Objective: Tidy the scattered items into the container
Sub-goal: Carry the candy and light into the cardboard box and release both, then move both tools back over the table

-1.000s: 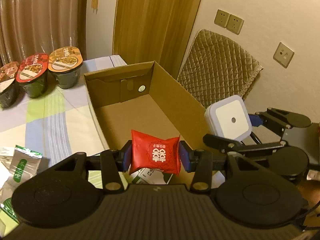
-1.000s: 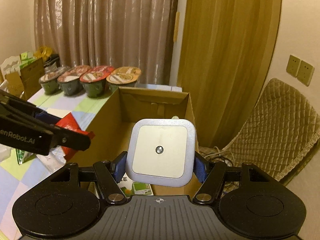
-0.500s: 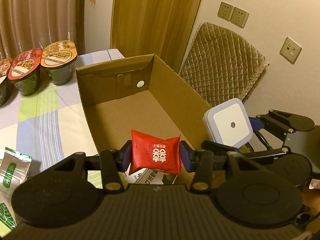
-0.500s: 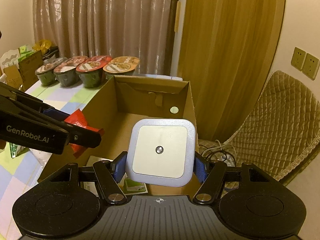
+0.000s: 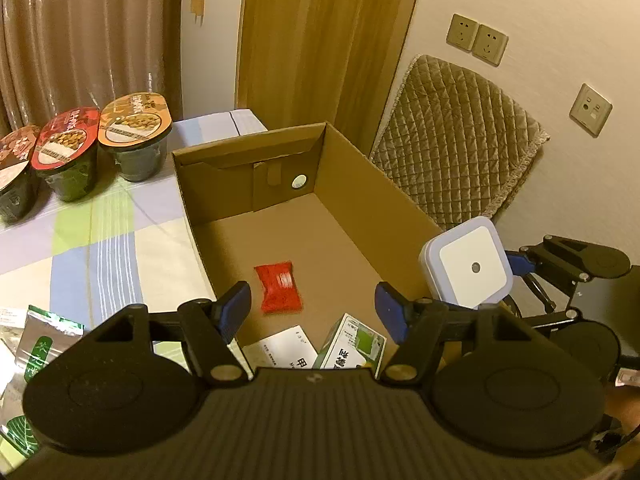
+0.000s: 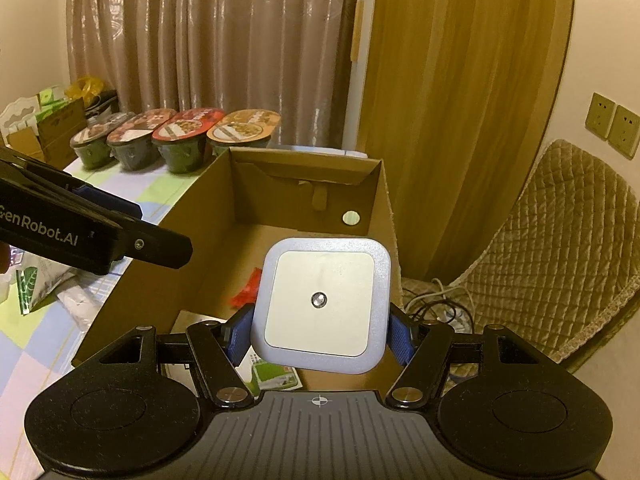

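1. Cardboard makes up the open brown box [image 5: 372, 196] that stands on the table with the checked cloth of pale green, blue and white [image 5: 100, 248]; its far wall has a round hole.
2. The left gripper [image 5: 312, 308] hangs above the near end of the box with its blue-padded fingers [image 5: 234, 308] spread wide and nothing between them.
3. The small red foil packet [image 5: 279, 286] lies flat on the box floor, below and between those parted fingers; in the right wrist view only a red sliver of it [image 6: 247, 292] shows past the item held there.
4. Near it, at the box's near end, lie a white printed leaflet [image 5: 282, 346] and a small green-and-white carton [image 5: 352, 346].
5. The right gripper [image 6: 320, 334] is clamped on a square white plug-in night light with a pale blue rim and a small round sensor at its centre [image 6: 322, 304], one blue pad on each side.
6. In the left wrist view that night light [image 5: 468, 266] sits just outside the box's right wall, above its rim.
7. A row of sealed instant-food bowls with dark green sides [image 5: 72, 152] stands on the cloth beyond the box's left side, in front of the brown curtain [image 6: 208, 48].
8. A green-and-silver foil pouch [image 5: 38, 344] lies on the cloth to the left of the box.
9. A chair with a quilted tan cover [image 5: 452, 160] stands by the wall on the right.
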`<state>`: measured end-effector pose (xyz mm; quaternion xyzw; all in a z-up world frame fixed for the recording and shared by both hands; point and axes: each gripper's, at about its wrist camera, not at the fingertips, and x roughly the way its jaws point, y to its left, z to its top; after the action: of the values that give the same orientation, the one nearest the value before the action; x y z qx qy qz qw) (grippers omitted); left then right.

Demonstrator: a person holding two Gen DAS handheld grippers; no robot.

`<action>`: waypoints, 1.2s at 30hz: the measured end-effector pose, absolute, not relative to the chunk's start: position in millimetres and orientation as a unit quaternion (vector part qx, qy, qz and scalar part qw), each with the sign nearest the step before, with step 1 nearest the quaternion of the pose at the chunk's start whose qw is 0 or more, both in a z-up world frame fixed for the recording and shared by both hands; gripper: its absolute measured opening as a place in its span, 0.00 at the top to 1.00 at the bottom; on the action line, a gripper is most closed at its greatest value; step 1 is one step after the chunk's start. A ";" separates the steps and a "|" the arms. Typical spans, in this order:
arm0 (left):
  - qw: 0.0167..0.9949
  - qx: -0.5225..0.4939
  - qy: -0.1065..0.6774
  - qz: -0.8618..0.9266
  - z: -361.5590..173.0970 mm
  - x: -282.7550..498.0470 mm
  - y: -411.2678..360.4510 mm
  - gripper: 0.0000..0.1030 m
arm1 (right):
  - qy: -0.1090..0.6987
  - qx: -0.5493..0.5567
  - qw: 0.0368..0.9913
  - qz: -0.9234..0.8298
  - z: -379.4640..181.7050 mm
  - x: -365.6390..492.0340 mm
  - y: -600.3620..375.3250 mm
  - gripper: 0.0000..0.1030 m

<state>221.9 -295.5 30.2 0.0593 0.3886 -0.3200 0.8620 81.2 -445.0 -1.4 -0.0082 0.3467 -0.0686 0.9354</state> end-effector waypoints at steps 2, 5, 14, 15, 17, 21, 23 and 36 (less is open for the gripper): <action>0.863 0.057 0.390 -0.318 29.8 221.8 -292.9 0.38 | 0.347 -0.008 0.935 -0.068 -1.7 82.3 -444.4 0.33; 0.862 0.054 0.391 -0.316 28.7 221.6 -289.2 0.38 | 0.346 -0.007 0.936 -0.067 -1.7 83.9 -443.1 0.33; 0.860 0.051 0.400 -0.313 26.2 221.1 -279.3 0.38 | 0.325 -0.002 0.944 -0.059 1.4 85.5 -440.5 0.05; 0.860 0.050 0.400 -0.311 26.0 221.0 -277.5 0.38 | 0.325 -0.002 0.944 -0.059 1.9 85.3 -440.4 0.05; 0.861 0.050 0.401 -0.309 25.7 221.0 -273.6 0.38 | 0.326 -0.002 0.943 -0.060 2.0 84.4 -440.1 0.05; 0.863 0.050 0.400 -0.304 26.6 218.7 -265.0 0.38 | 0.325 0.002 0.943 -0.065 3.2 79.2 -440.4 0.05; 0.864 0.049 0.400 -0.301 27.3 217.4 -259.9 0.38 | 0.325 0.005 0.943 -0.067 4.2 76.0 -439.5 0.05; 0.869 0.049 0.399 -0.287 37.9 191.1 -224.8 0.36 | 0.325 0.019 0.943 -0.070 23.5 56.0 -411.3 0.05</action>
<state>191.1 -224.8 37.9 0.0490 0.3994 -0.2869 0.8693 56.0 -411.3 23.5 0.0193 0.3253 -0.0698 0.9428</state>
